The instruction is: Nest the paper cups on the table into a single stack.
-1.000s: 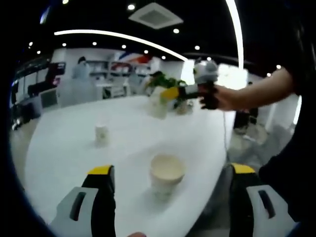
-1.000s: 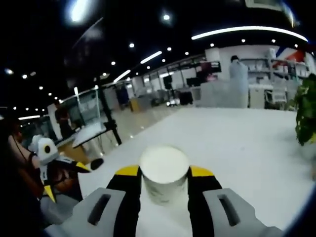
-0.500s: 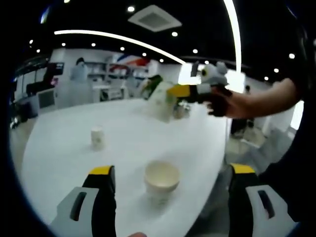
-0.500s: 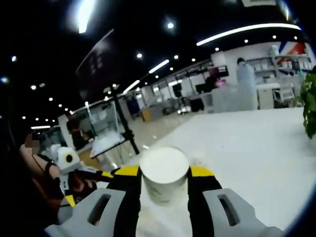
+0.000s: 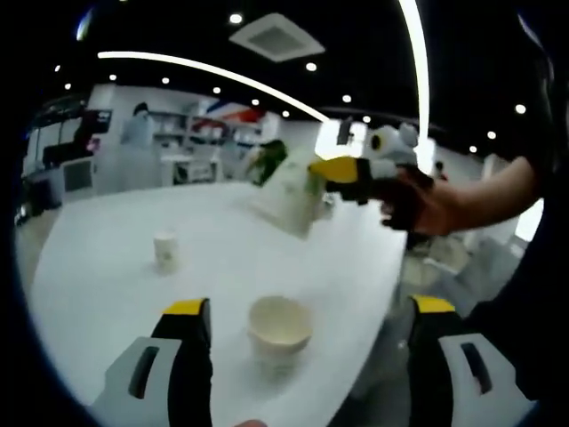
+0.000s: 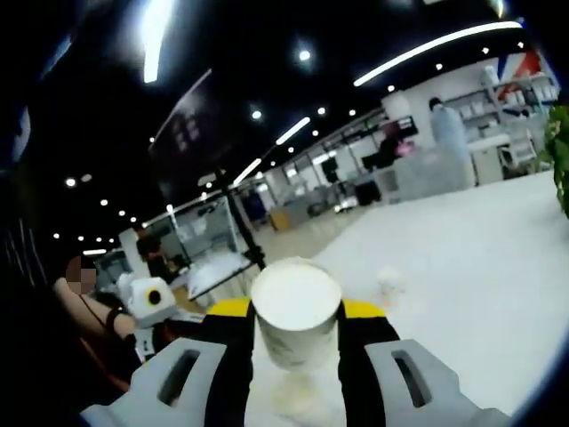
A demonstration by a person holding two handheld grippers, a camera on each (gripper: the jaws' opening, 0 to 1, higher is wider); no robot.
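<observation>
On the white table (image 5: 107,267), seen from the left gripper view: one open cup (image 5: 279,327) stands upright between the left gripper's (image 5: 302,356) jaws, which are spread wide and touch nothing. A second, small cup (image 5: 165,251) stands upright farther back and to the left, well apart from the first. Above the table, to the upper right, the right gripper (image 5: 356,171) is held in a person's hand (image 5: 418,200); it pinches a third cup (image 5: 289,197) that is tilted and clear of the tabletop. Green plant (image 5: 271,153) behind that cup, at the far side of the table.

Right gripper view: the held cup (image 6: 296,311) sits base-outward between the yellow-tipped jaws of the right gripper (image 6: 296,334), both jaws pressed against its sides. Its flat white bottom faces the camera. Beyond it lies the table (image 6: 480,267), with the small cup (image 6: 388,283) just right of the held one in the picture; it is blurred. The left gripper (image 6: 156,302) shows at lower left, its jaws hard to make out here. Green leaves (image 6: 560,147) at the right edge.
</observation>
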